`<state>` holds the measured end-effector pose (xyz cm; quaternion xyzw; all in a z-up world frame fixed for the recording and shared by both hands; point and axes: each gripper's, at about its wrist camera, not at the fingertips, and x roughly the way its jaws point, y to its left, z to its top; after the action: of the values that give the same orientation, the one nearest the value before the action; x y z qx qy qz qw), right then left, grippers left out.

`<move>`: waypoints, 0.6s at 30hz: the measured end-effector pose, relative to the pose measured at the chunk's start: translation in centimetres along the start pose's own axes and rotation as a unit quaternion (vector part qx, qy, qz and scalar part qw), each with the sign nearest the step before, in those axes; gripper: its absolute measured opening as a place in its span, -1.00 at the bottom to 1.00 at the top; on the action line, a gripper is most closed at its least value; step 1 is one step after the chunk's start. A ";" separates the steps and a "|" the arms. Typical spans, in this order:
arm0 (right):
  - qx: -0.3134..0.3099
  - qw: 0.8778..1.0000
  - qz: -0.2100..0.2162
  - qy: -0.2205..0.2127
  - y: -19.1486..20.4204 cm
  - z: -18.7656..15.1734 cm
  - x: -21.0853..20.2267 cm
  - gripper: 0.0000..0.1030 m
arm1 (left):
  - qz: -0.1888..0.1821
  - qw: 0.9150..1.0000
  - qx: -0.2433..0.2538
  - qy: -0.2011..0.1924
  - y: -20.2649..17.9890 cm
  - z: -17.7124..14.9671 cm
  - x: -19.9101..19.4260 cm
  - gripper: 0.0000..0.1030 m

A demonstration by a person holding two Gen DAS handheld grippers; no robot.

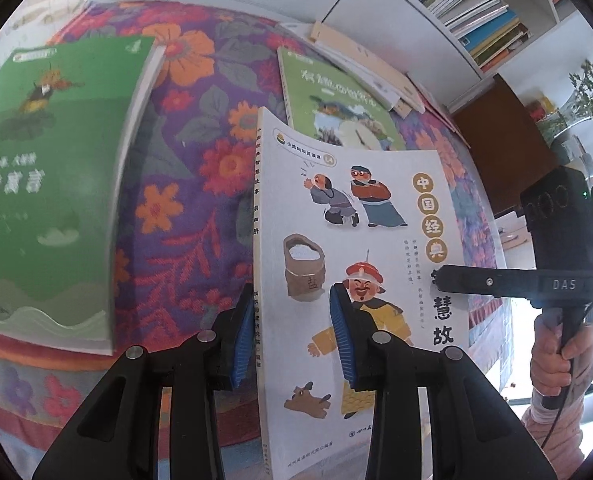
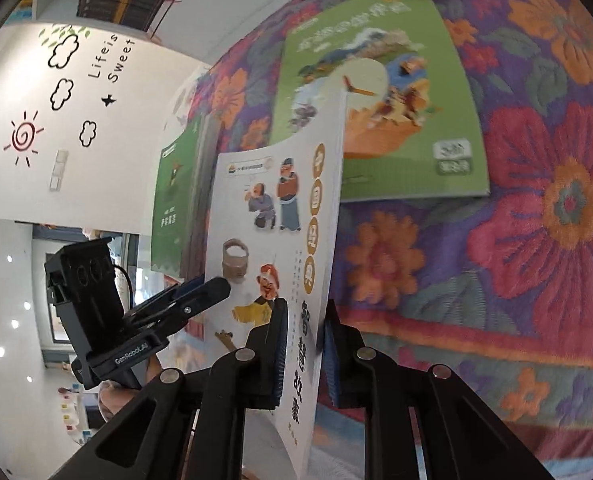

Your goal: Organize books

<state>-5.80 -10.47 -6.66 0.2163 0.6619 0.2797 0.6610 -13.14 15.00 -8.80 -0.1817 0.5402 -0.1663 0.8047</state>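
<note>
Here the white picture book (image 1: 348,240) stands lifted off the flowered worktop (image 1: 200,184), clamped on both sides: the left tool (image 1: 292,340) pinches its spine edge, the right tool (image 2: 302,354) pinches the opposite edge. A green book (image 1: 48,184) stands tilted to the left, another green book (image 2: 380,112) lies flat behind, near stacked books (image 1: 360,64)

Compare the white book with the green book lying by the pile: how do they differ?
The white book is held up off the cloth, the left gripper at its spine side and the right gripper at its far edge; the green book lies flat on the floral cloth, untouched. The white cover shows cartoon figures on white; the green one a landscape scene. Both are thin paperbacks with Chinese titles.
</note>
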 end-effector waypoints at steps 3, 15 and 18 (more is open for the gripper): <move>-0.005 1.000 0.002 -0.007 1.5 0.6 -0.7 -0.67 | -0.009 1.000 0.001 -0.009 0.2 0.8 -1.3 -0.37; -0.059 0.998 0.001 -0.013 9.1 4.0 -0.3 -0.67 | 0.003 0.998 0.002 -0.055 2.9 4.9 -7.3 -0.34; -0.074 0.997 0.002 -0.013 11.1 5.6 0.7 -0.67 | 0.008 0.997 -0.003 -0.073 4.6 5.9 -9.4 -0.34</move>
<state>-1.14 -1.20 0.26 0.1718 0.6300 0.3268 0.6832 -10.71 24.08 -1.35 -0.1913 0.4822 -0.1445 0.8426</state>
